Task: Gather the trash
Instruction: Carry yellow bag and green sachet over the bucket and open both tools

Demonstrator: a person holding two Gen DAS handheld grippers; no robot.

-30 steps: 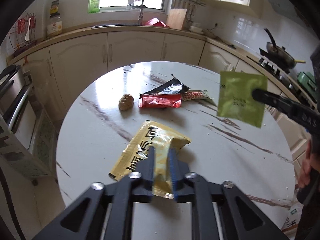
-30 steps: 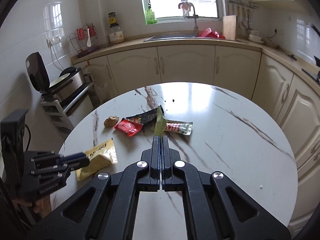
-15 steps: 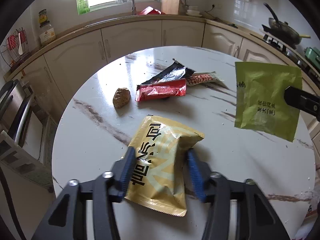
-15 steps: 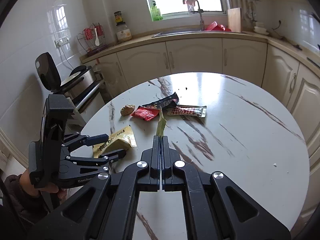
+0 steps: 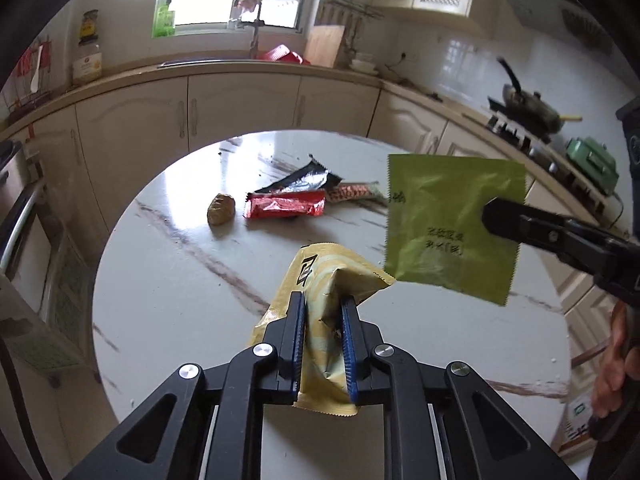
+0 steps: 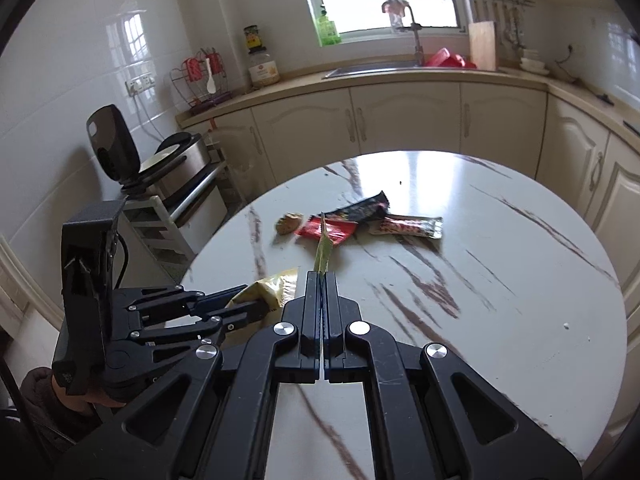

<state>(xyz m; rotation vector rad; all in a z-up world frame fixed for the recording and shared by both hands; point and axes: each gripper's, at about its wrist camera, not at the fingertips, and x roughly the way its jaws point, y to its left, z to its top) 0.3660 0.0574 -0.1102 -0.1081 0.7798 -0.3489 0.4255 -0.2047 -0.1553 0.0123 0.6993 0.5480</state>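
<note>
Left tool (image 5: 322, 316) closing on a yellow packet (image 5: 320, 300); right tool (image 6: 321, 280) pinches a green packet (image 5: 448, 224). Crumpled foil could slip out.

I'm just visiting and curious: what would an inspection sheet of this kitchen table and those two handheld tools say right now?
Surface: round marble table, white with dark veins.
Job's things: yellow packet in left tool; green sachet held in the air by right tool; red wrapper, black wrapper, striped wrapper and brown lump lie on the table.
Clutter: nothing seen.
Grippers: left tool closing on the yellow packet; right tool shut on the green sachet.
Cables: black cable at the left tool.
Surroundings: cabinets, sink, window.
</note>
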